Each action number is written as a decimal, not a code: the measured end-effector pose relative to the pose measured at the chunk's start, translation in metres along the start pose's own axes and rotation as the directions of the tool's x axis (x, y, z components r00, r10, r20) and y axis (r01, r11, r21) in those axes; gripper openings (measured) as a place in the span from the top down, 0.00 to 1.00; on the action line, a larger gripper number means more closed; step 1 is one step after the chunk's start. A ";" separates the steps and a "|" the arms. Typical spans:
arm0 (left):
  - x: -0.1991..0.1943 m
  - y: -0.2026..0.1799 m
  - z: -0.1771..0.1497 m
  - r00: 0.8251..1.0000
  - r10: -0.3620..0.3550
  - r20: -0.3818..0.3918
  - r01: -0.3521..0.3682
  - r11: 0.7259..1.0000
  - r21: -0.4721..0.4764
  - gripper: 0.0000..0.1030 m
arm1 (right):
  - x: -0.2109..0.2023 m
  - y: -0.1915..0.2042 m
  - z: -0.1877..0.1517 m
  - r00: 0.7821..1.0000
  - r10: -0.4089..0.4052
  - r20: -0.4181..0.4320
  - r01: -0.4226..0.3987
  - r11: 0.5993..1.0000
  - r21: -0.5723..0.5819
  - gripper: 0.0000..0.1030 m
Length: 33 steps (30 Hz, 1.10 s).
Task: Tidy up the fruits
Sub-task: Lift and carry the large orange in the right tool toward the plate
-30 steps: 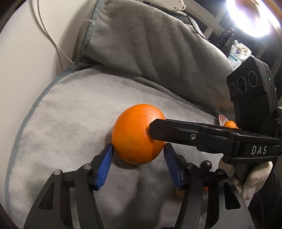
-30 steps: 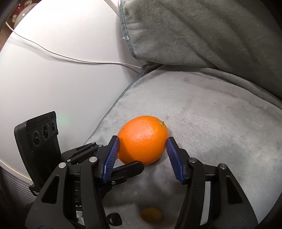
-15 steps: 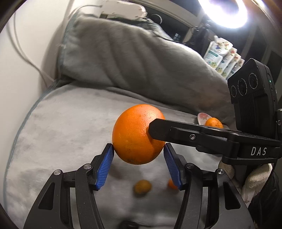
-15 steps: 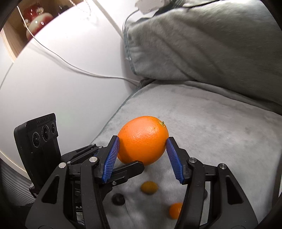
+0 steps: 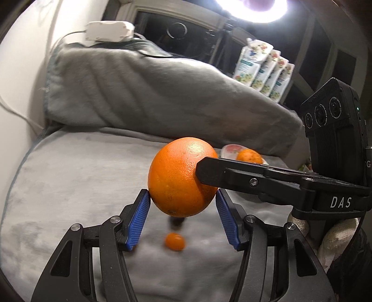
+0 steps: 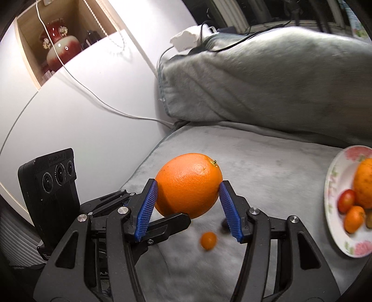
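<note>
A large orange hangs in the air above the grey blanket. My left gripper is shut on its lower half, blue pads on either side. My right gripper is shut on the same orange from the other side; one of its black fingers lies against the fruit in the left wrist view. A left finger shows under the orange in the right wrist view. Below lie a small orange fruit and a dark round one. A flowered plate at right holds an orange, a red tomato and a small orange fruit.
A bulky folded grey blanket rises behind the flat one. A white wall with a cable runs along the left. A white adapter, several pouches and a bright lamp stand further back.
Both grippers have risen together with the orange, lifting it off the blanket. The small fruits beneath and the plate at the right have come into view.
</note>
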<state>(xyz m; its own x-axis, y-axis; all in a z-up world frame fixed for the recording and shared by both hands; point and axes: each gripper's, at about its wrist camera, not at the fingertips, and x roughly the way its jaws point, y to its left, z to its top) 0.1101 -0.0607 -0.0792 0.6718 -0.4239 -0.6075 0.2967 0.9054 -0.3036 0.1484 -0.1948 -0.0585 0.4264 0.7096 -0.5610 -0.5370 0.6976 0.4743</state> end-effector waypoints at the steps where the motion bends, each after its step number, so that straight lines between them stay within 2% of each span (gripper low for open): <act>1: 0.001 -0.005 0.000 1.000 -0.006 -0.001 0.006 1.000 0.007 0.44 | -0.006 -0.003 -0.002 1.000 -0.008 0.007 0.008 1.000 0.004 0.44; 15: 0.021 -0.074 -0.003 0.996 -0.091 -0.019 0.092 0.992 0.085 0.44 | -0.081 -0.046 -0.028 0.994 -0.086 0.074 0.082 0.995 0.061 0.44; 33: 0.047 -0.124 -0.003 0.987 -0.152 -0.059 0.160 0.976 0.149 0.44 | -0.127 -0.078 -0.046 0.981 -0.154 0.115 0.143 0.984 0.106 0.44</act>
<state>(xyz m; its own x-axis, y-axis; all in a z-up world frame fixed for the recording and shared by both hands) 0.1028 -0.1931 -0.0727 0.5774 -0.5576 -0.5964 0.4981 0.8193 -0.2838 0.1029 -0.3444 -0.0552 0.5848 0.5999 -0.5461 -0.3905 0.7982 0.4586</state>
